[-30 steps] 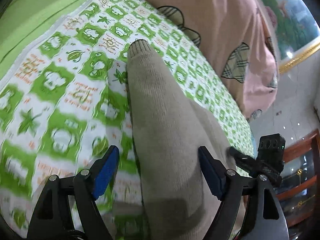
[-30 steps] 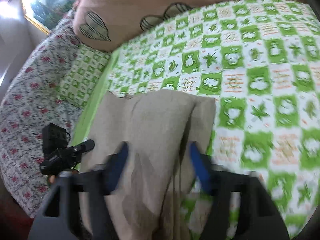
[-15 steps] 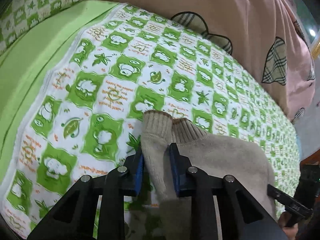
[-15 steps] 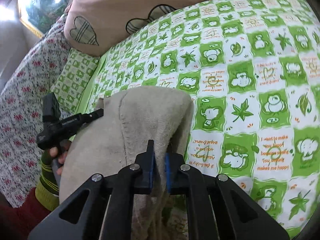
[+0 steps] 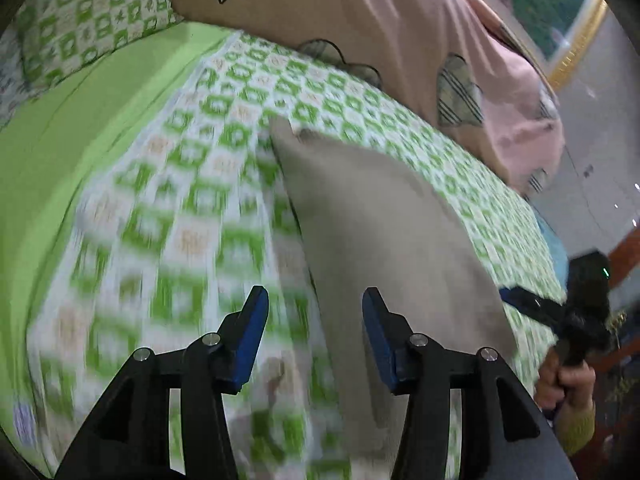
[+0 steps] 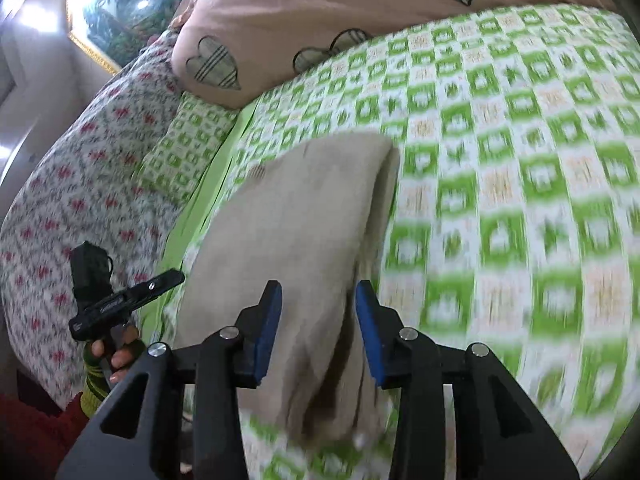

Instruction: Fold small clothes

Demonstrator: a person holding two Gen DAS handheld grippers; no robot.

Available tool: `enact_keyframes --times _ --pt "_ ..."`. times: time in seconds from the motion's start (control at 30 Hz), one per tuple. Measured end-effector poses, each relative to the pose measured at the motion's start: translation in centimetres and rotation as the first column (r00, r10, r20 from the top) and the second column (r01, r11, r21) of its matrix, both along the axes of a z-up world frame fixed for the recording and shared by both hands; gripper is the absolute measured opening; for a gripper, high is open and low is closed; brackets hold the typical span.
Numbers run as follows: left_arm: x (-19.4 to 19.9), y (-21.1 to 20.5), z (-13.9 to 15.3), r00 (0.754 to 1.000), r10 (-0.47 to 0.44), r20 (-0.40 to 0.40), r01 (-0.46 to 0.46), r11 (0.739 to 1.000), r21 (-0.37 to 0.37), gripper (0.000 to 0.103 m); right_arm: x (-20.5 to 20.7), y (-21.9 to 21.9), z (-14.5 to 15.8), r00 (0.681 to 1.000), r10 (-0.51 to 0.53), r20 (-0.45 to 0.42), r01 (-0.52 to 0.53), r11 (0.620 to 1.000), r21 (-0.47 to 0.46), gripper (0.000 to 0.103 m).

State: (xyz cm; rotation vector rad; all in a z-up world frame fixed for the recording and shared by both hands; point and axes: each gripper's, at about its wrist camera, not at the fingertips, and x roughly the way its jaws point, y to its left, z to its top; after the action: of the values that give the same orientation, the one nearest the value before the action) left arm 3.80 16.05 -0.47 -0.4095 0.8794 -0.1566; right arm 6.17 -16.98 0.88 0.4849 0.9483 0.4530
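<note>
A beige knit garment [image 5: 384, 232] lies folded on the green-and-white patterned sheet [image 5: 180, 208]; it also shows in the right wrist view [image 6: 304, 220]. My left gripper [image 5: 316, 320] is open and empty, just above the garment's left edge. My right gripper [image 6: 318, 312] is open, its jaws straddling the garment's near right fold without gripping it. Each view shows the other gripper at its side edge: the right gripper [image 5: 576, 312] and the left gripper [image 6: 120, 300].
A pink quilt with plaid hearts [image 5: 380, 20] lies along the far side of the bed. A green checked pillow [image 5: 88, 12] and a red-flowered blanket [image 6: 80, 168] lie at the bed's left end. A framed picture [image 6: 116, 12] hangs on the wall.
Both grippers were shut on the garment half a second ago and have opened, letting it go. Both have pulled back, and the garment now lies flat and folded.
</note>
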Motion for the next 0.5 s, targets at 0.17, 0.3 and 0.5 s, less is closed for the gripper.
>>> enact_keyframes --times 0.17,0.3,0.5 --pt "-6.5 -3.3 -1.1 0.997 -0.073 0.005 0.073 0.996 0.048 0.06 -3.6 0.5 -1.1 1.0 0.008 -0.023 -0.008 1.0 -0.008 0.04" --pt "-7.9 -5.8 -2.8 0.995 -0.104 -0.002 0.103 0.986 0.134 0.061 -4.0 1.5 -2.1 0.999 0.024 -0.041 -0.025 1.0 -0.016 0.04" --pt "-6.2 -7.5 -4.1 0.997 -0.074 0.003 0.071 0.97 0.232 0.06 -3.2 3.3 -2.6 0.996 0.062 -0.067 -0.065 0.997 -0.041 0.009"
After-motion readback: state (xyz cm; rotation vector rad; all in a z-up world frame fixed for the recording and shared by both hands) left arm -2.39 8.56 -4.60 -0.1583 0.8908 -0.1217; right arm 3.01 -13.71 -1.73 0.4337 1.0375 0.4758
